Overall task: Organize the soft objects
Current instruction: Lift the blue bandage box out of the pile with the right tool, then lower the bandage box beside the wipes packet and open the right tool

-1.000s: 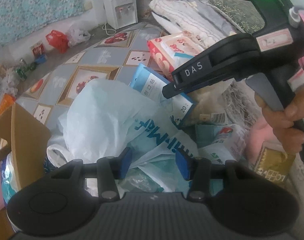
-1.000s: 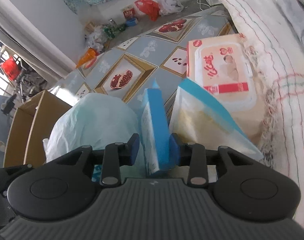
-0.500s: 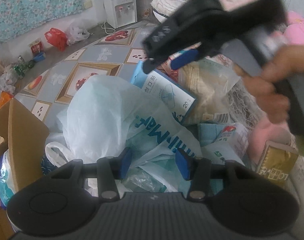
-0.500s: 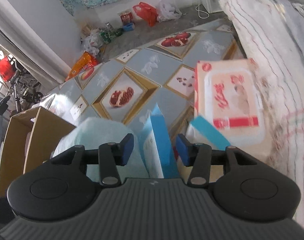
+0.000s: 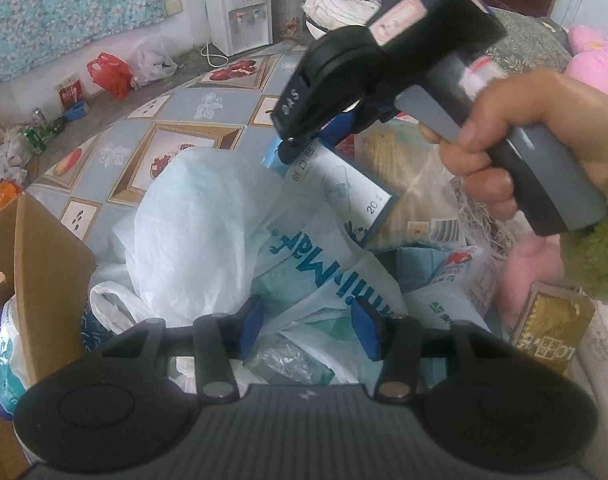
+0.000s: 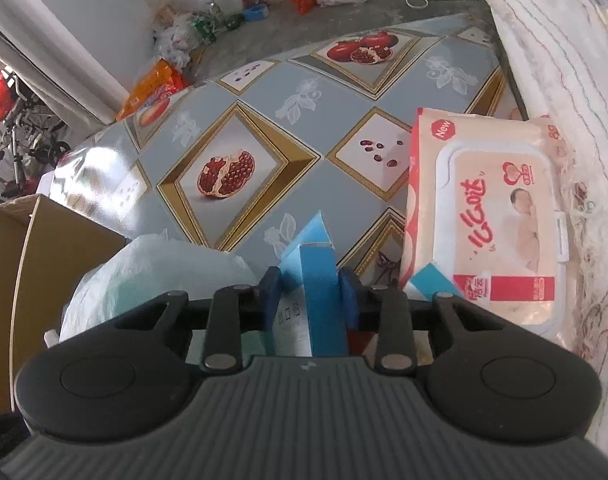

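Step in hand, by judgement: picking one item out of the pile to sort it. Right gripper [image 6: 309, 294] clamped on the blue box [image 6: 318, 300], both blue pads pressed against its narrow sides, upper end of the box sticking out toward 12 o'clock in the right wrist view. In the left wrist view, same blue box [image 5: 340, 184] seen at about 1 o'clock from the left gripper, held at its top end under the black nose of the right gripper [image 5: 324, 128], lower end touching the white plastic bag [image 5: 208, 216] and the pile beneath. Not possible to tell if already lifted free or only pinched.

Left gripper [image 5: 308, 326] with fingers apart, holding nothing, hanging just above the crumpled plastic bag with blue letters.

Next move, probably: lifting the box straight up and clear of the bags, then carrying it toward the cardboard box [image 5: 44, 264] at 9 o'clock. Needed: firm but gentle squeeze, since thin cardboard, likely easy to dent; also care not to drag the loose bag along.

Look of the box: slim, flat, blue edges, pale face with printed characters and "20", top flap slightly open. Wet wipes pack [image 6: 488, 224], pink and white, lying on the patterned tablecloth [image 6: 304, 128] at 2 o'clock in the right wrist view, well apart from the pads.
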Demonstrator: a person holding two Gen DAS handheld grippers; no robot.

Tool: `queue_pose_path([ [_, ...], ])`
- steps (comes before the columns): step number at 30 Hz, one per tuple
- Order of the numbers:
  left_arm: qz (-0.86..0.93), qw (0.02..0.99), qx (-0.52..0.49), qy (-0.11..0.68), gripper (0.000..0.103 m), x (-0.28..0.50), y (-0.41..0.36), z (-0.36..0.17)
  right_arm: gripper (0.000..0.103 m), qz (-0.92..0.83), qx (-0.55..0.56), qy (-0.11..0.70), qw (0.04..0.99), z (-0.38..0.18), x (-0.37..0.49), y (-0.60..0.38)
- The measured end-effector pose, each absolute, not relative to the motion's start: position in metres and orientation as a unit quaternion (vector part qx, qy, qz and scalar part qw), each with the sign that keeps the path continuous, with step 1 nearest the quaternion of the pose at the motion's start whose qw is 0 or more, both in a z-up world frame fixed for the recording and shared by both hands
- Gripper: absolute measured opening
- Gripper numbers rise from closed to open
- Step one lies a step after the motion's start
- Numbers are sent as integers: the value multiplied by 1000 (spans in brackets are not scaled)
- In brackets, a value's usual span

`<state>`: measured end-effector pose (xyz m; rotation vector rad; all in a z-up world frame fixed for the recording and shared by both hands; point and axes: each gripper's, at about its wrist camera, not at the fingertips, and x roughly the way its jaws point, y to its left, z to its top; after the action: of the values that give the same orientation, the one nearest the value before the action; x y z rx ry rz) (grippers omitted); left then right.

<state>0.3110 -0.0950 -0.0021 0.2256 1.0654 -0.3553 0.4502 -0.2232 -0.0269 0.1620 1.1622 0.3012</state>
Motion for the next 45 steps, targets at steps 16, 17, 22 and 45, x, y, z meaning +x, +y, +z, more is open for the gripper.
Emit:
queue_pose_path([
  [16, -227, 847, 73, 475, 71, 293, -118, 18, 19, 163, 241, 411, 864, 19, 344, -333],
  [17, -238, 845, 71, 474, 74, 291, -123, 19, 19, 163, 253, 406, 863, 17, 335, -339],
  [22, -276, 840, 74, 462, 86, 278, -147, 27, 19, 166, 301, 386, 857, 12, 306, -361],
  [45, -210, 893, 54, 394, 86, 202, -74, 101, 19, 305, 275, 317, 855, 119, 237, -285],
])
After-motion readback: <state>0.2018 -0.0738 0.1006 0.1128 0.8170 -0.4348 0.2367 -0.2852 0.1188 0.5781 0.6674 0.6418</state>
